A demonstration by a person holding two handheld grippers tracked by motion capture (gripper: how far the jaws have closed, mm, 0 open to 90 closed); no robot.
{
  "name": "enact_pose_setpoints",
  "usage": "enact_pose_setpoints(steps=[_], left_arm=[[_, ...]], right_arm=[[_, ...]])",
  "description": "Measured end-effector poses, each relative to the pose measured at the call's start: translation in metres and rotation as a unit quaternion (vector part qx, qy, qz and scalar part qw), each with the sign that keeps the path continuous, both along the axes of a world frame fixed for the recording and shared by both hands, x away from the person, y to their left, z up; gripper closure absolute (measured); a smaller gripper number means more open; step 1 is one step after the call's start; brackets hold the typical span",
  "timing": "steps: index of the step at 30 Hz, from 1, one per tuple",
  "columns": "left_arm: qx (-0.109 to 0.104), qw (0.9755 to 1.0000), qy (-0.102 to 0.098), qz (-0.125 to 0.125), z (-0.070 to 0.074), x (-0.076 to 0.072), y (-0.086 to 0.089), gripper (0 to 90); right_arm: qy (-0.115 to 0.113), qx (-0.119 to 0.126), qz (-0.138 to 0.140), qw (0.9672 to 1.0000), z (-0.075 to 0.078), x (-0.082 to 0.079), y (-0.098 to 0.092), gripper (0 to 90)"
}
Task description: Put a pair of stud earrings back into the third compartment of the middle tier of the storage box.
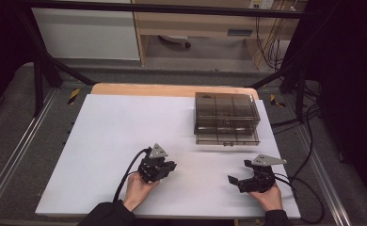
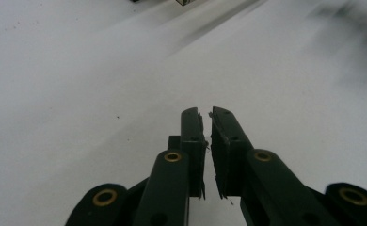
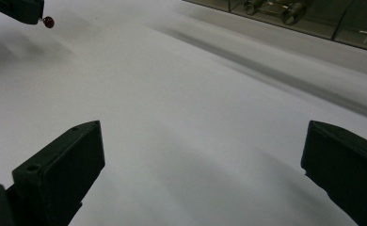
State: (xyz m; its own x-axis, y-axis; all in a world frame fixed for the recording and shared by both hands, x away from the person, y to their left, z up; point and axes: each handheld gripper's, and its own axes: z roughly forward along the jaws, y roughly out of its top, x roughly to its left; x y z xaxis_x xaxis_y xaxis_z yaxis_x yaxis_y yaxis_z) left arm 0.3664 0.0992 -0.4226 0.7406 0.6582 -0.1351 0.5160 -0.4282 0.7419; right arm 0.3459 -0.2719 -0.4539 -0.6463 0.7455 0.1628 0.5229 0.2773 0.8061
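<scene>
A smoky, see-through plastic organiser box (image 1: pixel 226 117) with a grid of small compartments sits on the far right part of the white sheet (image 1: pixel 115 136) that covers the table. Its right side lies close to the sheet's right edge and its back almost meets the bare wooden strip (image 1: pixel 139 89) along the far side. In the right gripper view the box (image 3: pixel 313 19) runs along the top, and through its wall a few small metal parts show in separate cells: two stubby cylinders in one and a thin pin-like piece in the next; what they are exactly cannot be told.

The left gripper (image 1: pixel 159 167) is held in the person's left hand (image 1: pixel 137 190) near the middle of the near half of the sheet, well apart from the box. Its jaws are drawn together, with only a hairline gap between the pads (image 2: pixel 194 136) in its own view. In the right gripper view its tip (image 3: pixel 21 9) carries a tiny dark red bead (image 3: pixel 48 21) at its end.

The right gripper (image 1: pixel 250 181), in the right hand (image 1: pixel 268 197), hovers near the sheet's near right corner, jaws spread wide with nothing between them (image 3: pixel 200 165). The bare sheet spreads out to the left and between the grippers and the box.
</scene>
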Motion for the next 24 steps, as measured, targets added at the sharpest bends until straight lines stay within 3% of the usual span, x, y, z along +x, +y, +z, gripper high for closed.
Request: enact_pose_setpoints(steps=[10,24], left_arm=[[-0.007,0.9999,0.000,-0.009,0.012,0.005,-0.012,83.1],[-0.008,0.9995,-0.003,-0.029,0.030,0.025,-0.050,83.1]], right_arm=[[-0.001,-0.002,-0.001,1.0000,0.000,0.000,0.000,0.6],[0.001,0.001,-0.001,1.0000,0.001,0.000,0.000,0.6]])
